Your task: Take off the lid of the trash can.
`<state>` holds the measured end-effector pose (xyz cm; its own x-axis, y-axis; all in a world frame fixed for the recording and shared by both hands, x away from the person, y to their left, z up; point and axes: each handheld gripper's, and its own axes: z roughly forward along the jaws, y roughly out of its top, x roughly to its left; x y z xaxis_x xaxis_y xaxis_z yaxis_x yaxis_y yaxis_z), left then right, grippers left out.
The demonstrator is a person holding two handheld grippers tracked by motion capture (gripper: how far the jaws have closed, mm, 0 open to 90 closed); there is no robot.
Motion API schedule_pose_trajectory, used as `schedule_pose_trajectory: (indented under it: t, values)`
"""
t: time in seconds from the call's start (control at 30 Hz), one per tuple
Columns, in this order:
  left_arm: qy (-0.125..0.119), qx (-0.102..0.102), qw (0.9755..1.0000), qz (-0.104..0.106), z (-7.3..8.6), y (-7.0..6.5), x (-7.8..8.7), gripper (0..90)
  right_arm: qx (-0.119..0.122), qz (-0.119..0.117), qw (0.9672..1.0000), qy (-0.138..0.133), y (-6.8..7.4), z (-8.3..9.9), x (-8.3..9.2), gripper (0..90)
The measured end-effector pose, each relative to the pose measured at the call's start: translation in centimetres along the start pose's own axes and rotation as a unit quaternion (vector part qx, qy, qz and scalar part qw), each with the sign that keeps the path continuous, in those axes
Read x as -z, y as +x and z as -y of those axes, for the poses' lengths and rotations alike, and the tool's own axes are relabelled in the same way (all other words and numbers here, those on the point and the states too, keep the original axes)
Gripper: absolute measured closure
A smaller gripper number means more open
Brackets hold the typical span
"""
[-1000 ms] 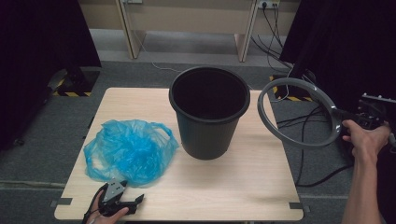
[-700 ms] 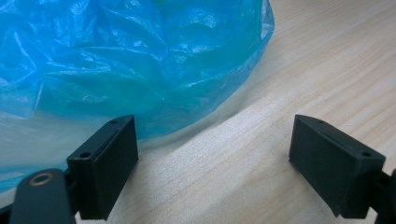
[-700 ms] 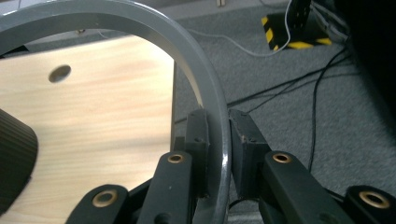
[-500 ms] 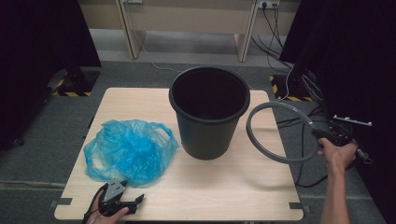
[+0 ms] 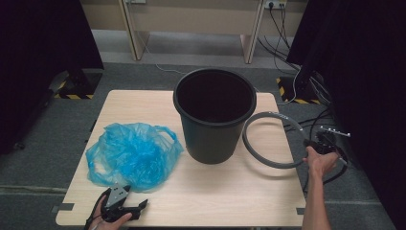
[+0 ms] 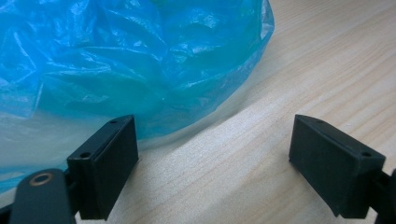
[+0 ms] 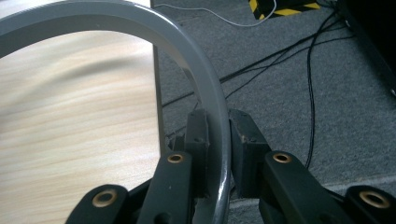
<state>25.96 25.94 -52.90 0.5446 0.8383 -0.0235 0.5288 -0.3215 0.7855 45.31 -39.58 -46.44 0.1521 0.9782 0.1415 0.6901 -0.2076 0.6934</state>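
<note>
With the black bucket [image 5: 214, 115] as the landmark, standing upright near the middle of the wooden counter [image 5: 215, 201] with its mouth open to the high view, the scene reads from its left. Well to the left of the bucket, at the counter's near edge, the left tongs [image 5: 136, 207] rest low in the person's left hand [image 5: 109, 221]; their jaws stand wide apart with nothing between them, as the left gripper view shows, bare wood lying in the gap [image 6: 212, 154]. Just beyond those tongs and left of the bucket lies a crumpled blue plastic bag [image 5: 131, 155], close to the bucket's base; its edge reaches right up to the left-hand jaw in the left gripper view [image 6: 130, 60]. To the right of the bucket a grey ring [image 5: 268, 139] hangs tilted over the counter's right edge, its near-left arc close beside the bucket's wall, though whether they touch cannot be told. The right tongs [image 5: 320, 143], farther right of the bucket and past the counter's edge, are clamped on the ring's rim; the right gripper view shows the two jaws pressed on either side of the grey band [image 7: 215, 107]. The right hand [image 5: 320, 162] holds them from below, above grey carpet with cables [image 7: 308, 70].
</note>
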Motion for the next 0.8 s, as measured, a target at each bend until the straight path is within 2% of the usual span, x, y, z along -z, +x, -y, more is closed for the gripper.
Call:
schedule_pose_trajectory:
  t: [0.2,0.3,0.4,0.63,0.8]
  values:
    - [-0.001,0.000,1.0000,0.000,0.0,0.0,0.0,14.7,-0.001,0.016,0.9999,0.001,0.3,0.6,-1.1,78.7]
    - [0.000,0.000,1.0000,0.000,0.0,0.0,0.0,14.7,-0.010,0.026,0.9996,-0.006,0.4,1.0,-1.7,78.5]
    - [0.000,0.000,1.0000,0.000,0.0,0.0,0.0,14.7,-0.005,0.030,0.9995,-0.009,0.5,1.2,-2.1,78.3]
    - [-0.001,0.000,1.0000,0.000,0.0,0.0,0.0,14.7,-0.013,0.036,0.9991,-0.015,0.6,1.4,-2.7,77.3]
    - [0.000,0.000,1.0000,-0.001,0.0,0.0,0.0,14.7,-0.017,0.029,0.9992,-0.020,0.9,1.5,-2.9,74.3]
